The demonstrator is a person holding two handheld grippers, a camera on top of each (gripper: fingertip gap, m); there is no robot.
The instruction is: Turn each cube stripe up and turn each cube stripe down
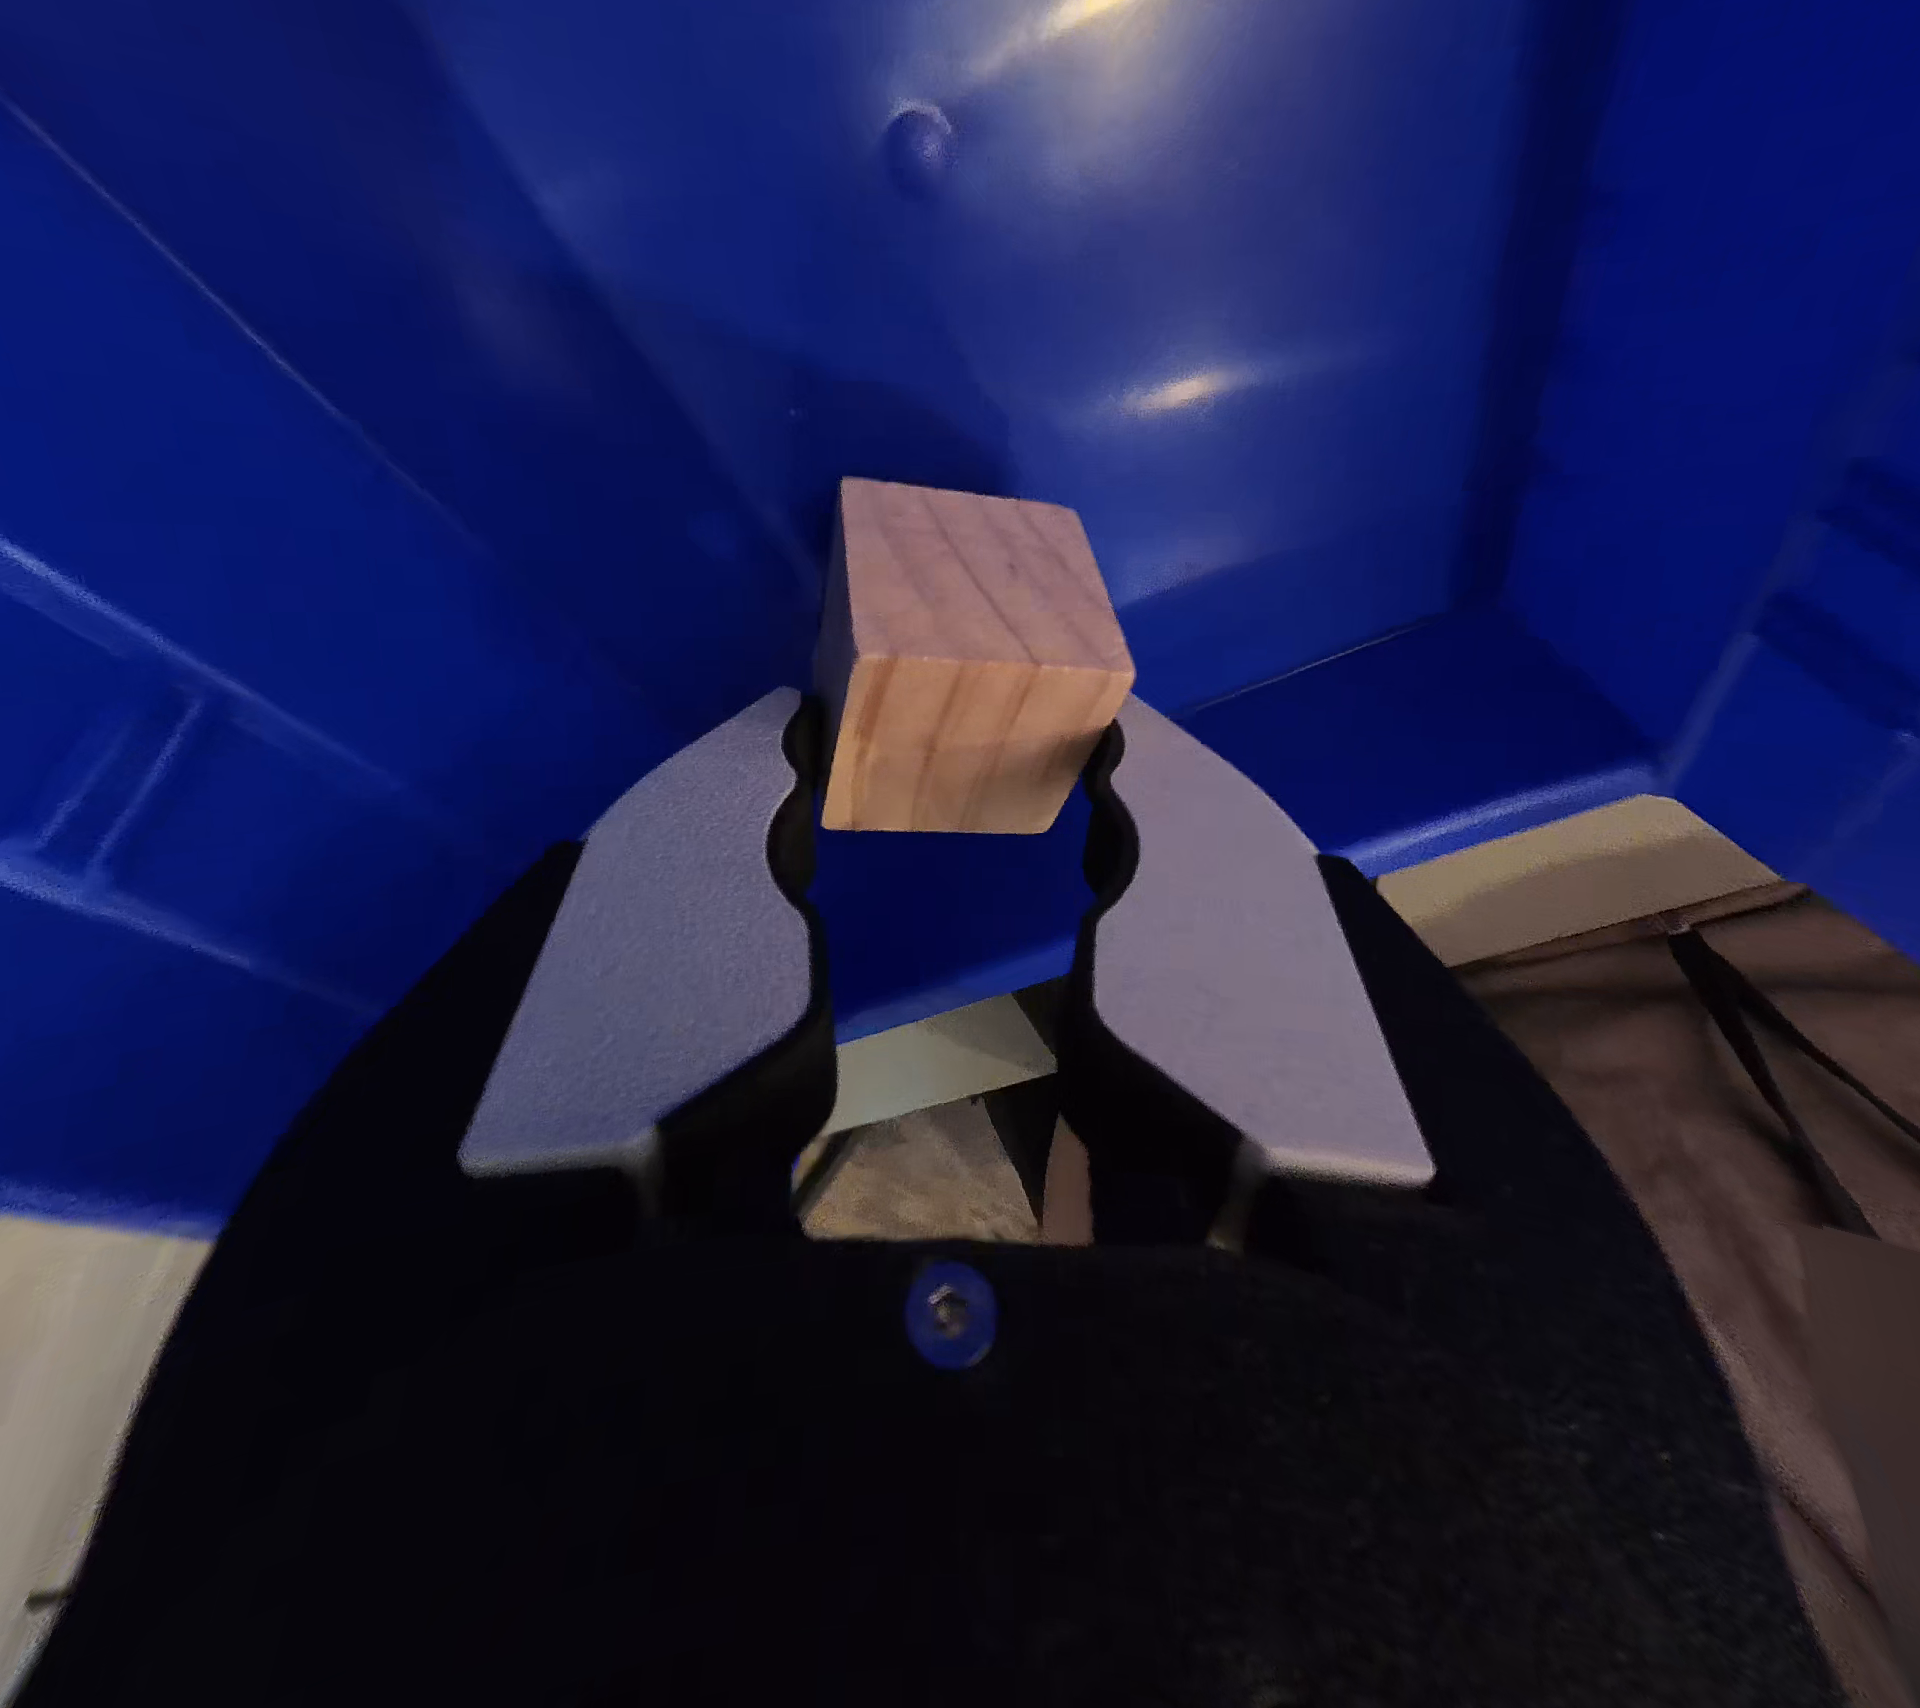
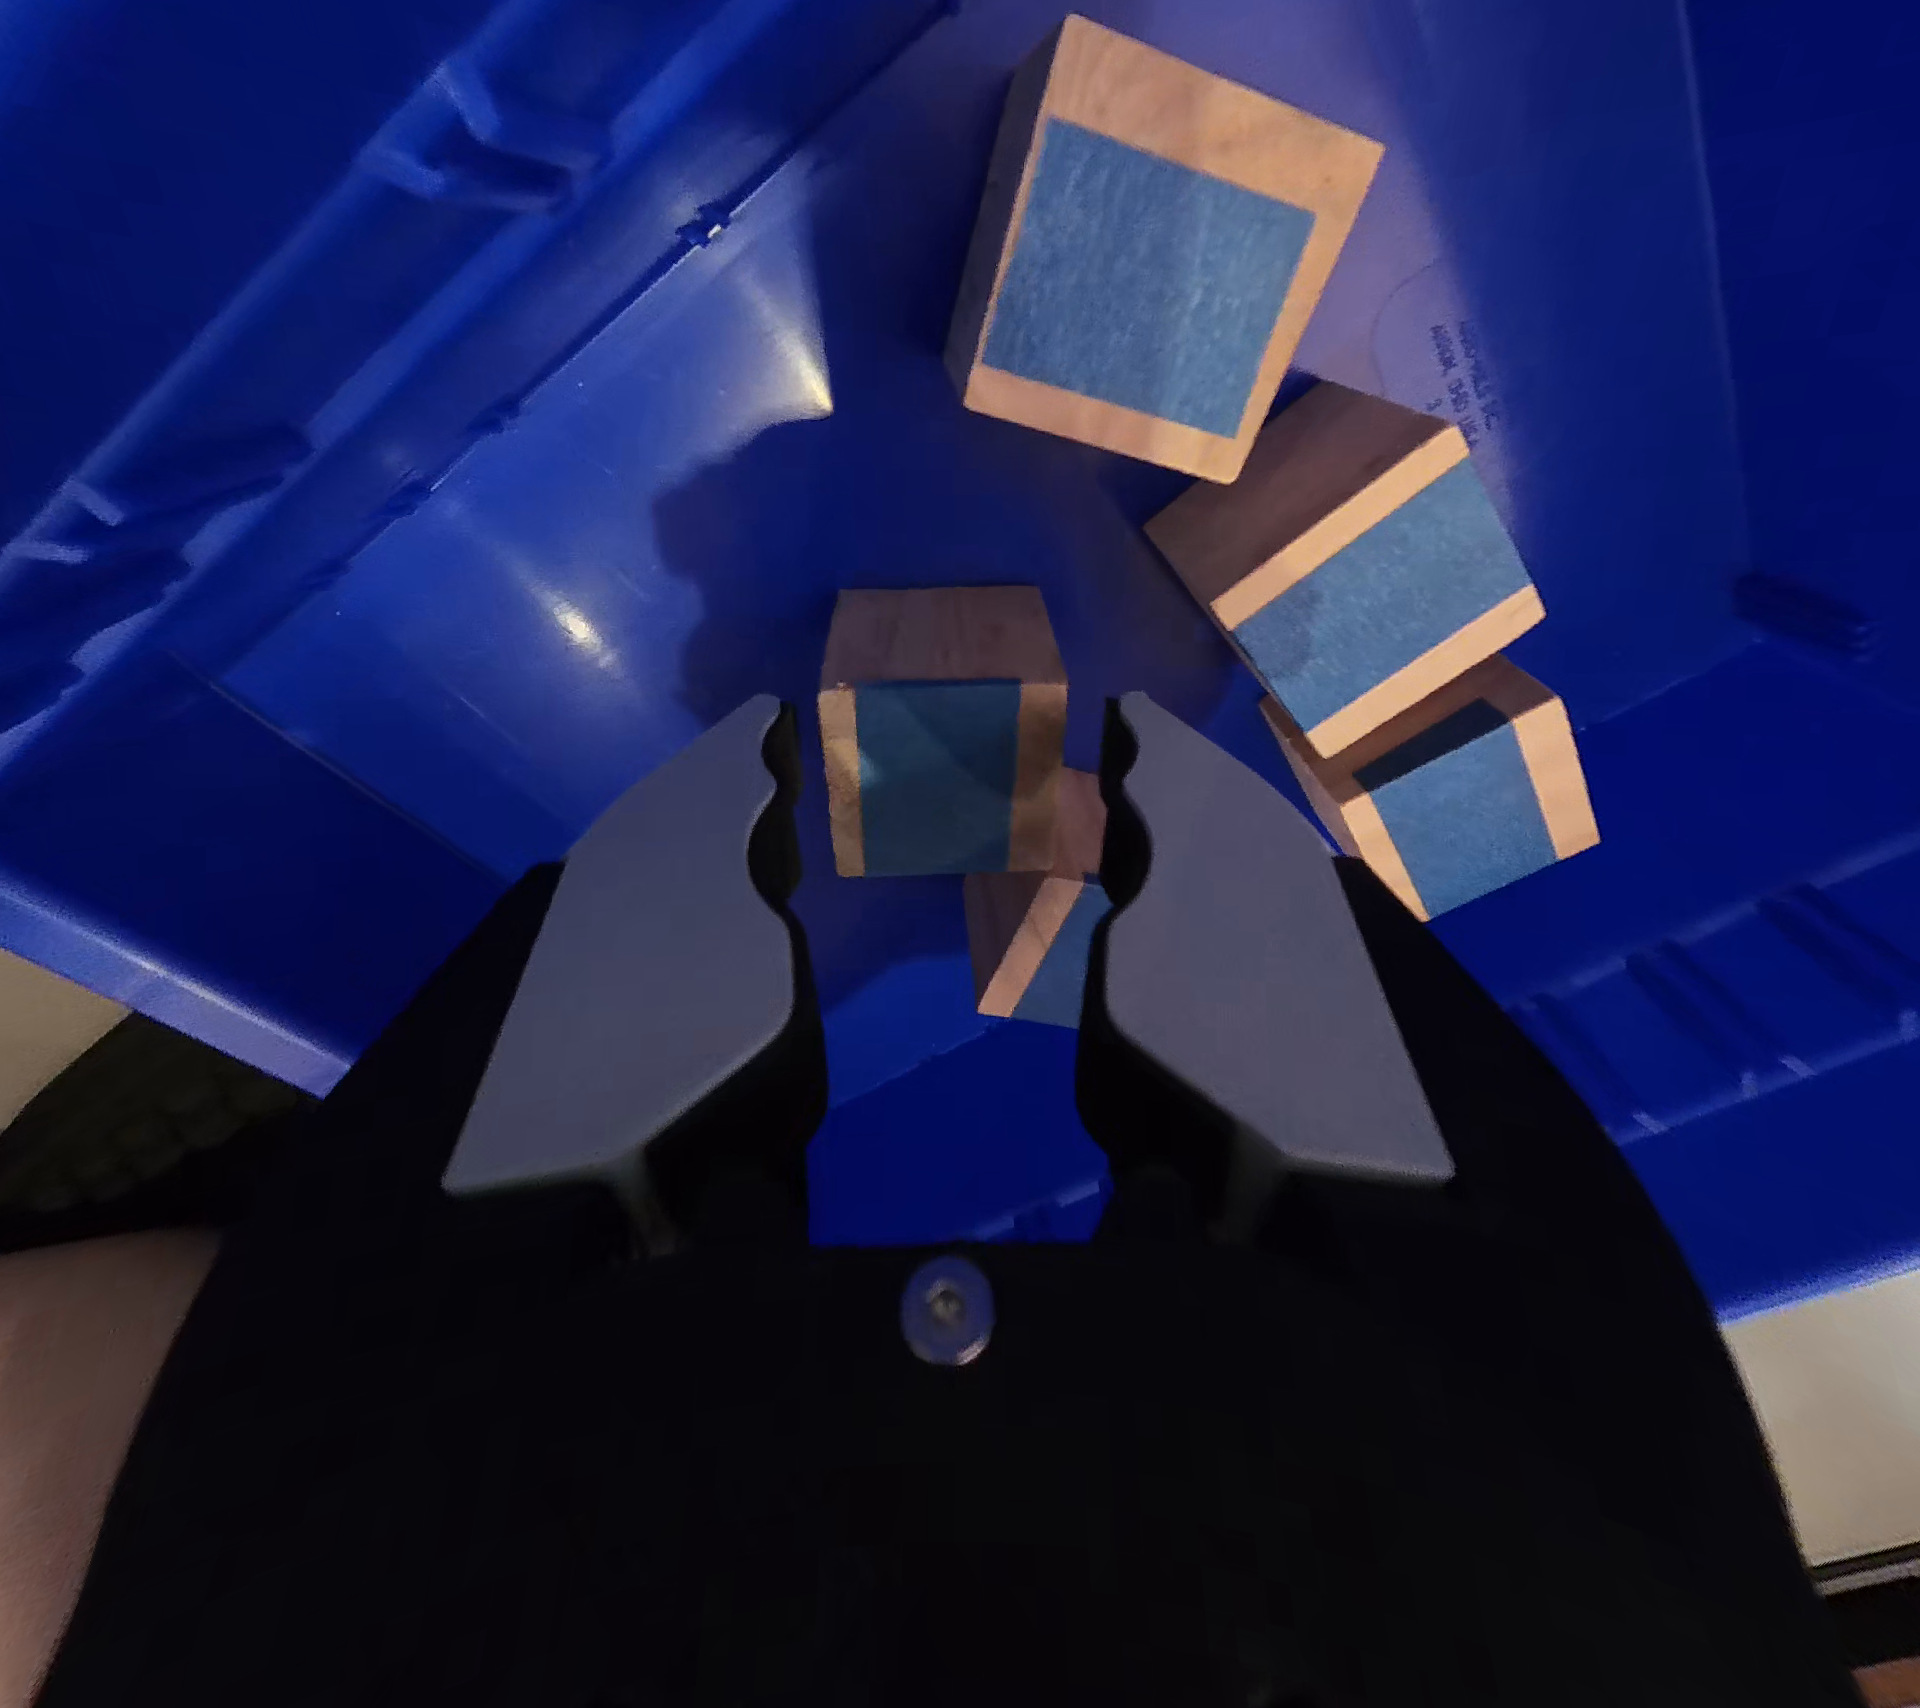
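Between the left gripper's (image 1: 956, 739) jaw tips sits a plain cube (image 1: 966, 661).

Each camera sits behind its own gripper and looks forward along the fingers, close in, down into a blue bin (image 1: 1143, 100). The left wrist view faces a bin corner and near rim; the right wrist view faces the bin floor (image 2: 623, 619). Only the bin appears in both.

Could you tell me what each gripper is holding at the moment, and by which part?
The left gripper pinches a plain-faced cube by two opposite sides. The right gripper is open, holding nothing.
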